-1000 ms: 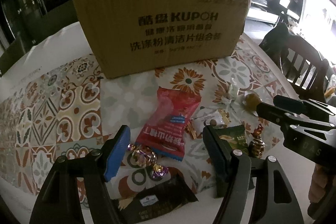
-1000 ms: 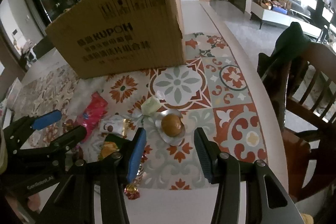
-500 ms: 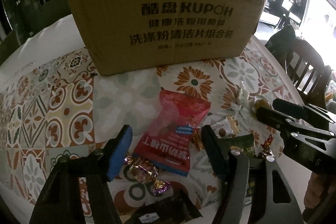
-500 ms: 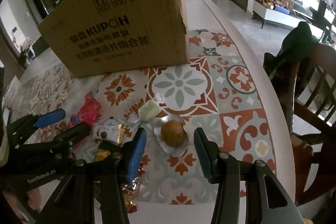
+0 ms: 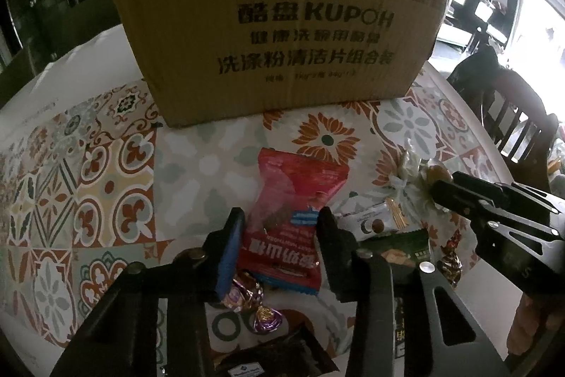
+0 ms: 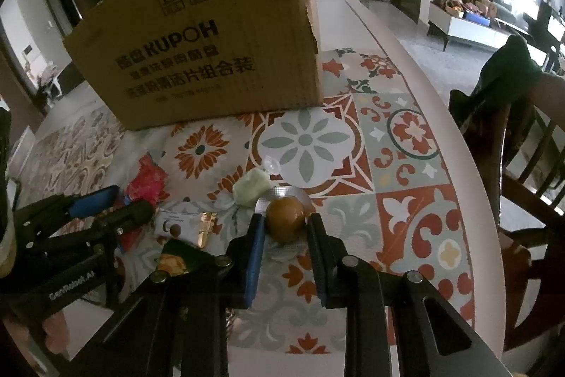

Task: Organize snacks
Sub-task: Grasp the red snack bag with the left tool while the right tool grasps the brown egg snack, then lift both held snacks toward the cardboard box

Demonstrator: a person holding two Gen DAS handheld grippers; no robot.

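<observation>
Both hand-held grippers point down at a table covered in a patterned tile-print cloth (image 6: 416, 165). Left gripper (image 5: 280, 228), with a blue pad on one finger and a black one on the other, is closing on a flat red plastic snack packet (image 5: 289, 211) printed with white characters; the packet's lower half sits between the jaws, and both pads meet its edges. Right gripper (image 6: 284, 227) is closing narrowly around a round golden-brown snack in a clear blister with a silvery foil rim (image 6: 285, 212), the pads touching its two sides.

From the red packet, two purple-and-gold foil-wrapped candies (image 5: 247, 292) lie at seven o'clock, just beside the left finger. A dark brown wrapper with a white label (image 5: 275, 359) lies at six o'clock. A small white packet with a brown ball pictured on it (image 5: 367, 225) lies at three o'clock, with a green packet (image 5: 402, 246) near it at four o'clock. From the round snack, a pale green wrapped sweet (image 6: 252, 188) lies at ten o'clock, touching the foil rim.

At twelve o'clock from both snacks stands a large brown cardboard box (image 5: 282, 23) printed KUPOH, well apart from them.
</observation>
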